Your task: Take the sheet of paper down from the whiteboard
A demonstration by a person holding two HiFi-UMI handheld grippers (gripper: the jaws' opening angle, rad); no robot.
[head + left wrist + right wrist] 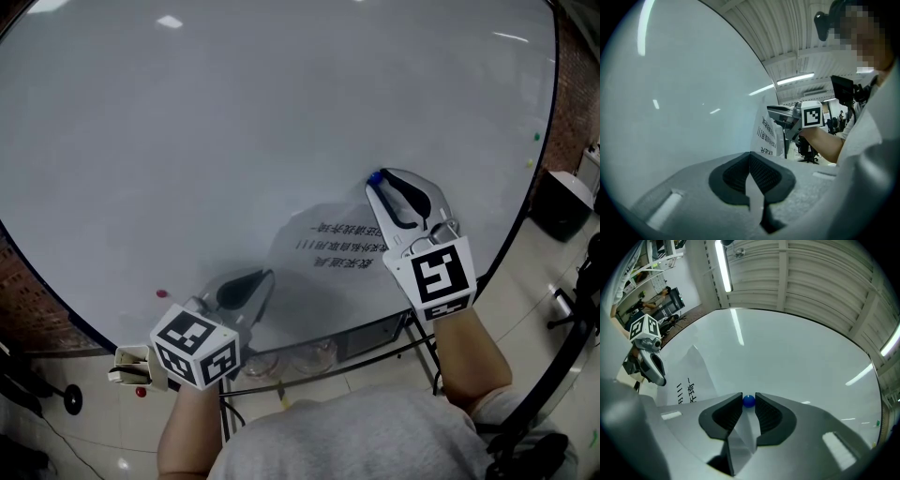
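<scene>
The left claw [750,154] is pinched fully together. The near edge of the sheet of paper [337,258] runs straight into its tip, so this claw has the paper nipped at the lower left corner. From there the sheet rises just beyond the tip and away to the right, with dark lines of print showing on it. It bows a little off the whiteboard [187,131] instead of lying flat. The right claw [748,395] stands at the far upper corner of the same sheet, so the paper stretches between the two claws. This claw is set narrow, not fully together, because a small blue magnet [748,401] sits right at its tip. A pad [764,411] touches the magnet on each side, and the magnet rests against the board at the paper's top corner. From the right claw, the printed lines lie just below and to the left, and the left claw hangs beyond them at the sheet's far edge. A small red magnet [161,293] sticks to the board to the left of the left claw, apart from it and clear of the paper.
</scene>
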